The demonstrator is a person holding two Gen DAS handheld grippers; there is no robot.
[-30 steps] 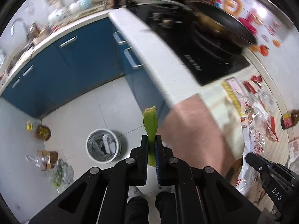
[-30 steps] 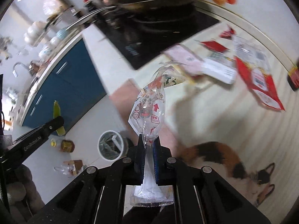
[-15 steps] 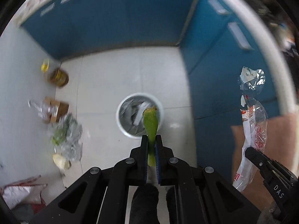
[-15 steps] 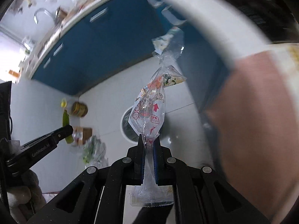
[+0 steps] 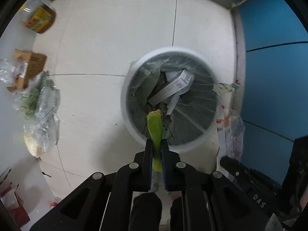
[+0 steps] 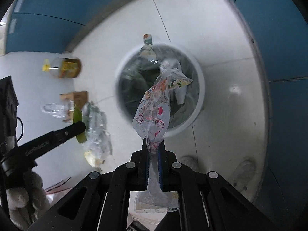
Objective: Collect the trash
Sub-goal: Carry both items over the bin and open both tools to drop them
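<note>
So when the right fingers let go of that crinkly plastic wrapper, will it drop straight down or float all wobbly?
Probably wobbly. The plastic wrapper looks thin and see-through, so likely very light. It bends and twists above the right gripper, so it seems floppy, not stiff. It hangs over the bin, but could drift toward the rim.

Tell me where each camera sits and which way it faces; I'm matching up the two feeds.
Left wrist: on the left gripper, facing down at the trash bin; its fingers clamp a green vegetable stalk.
Right wrist: on the right gripper, facing down too; it clamps a clear plastic wrapper.
Shared: bin, oil bottle, cardboard box, each other's gripper.
</note>
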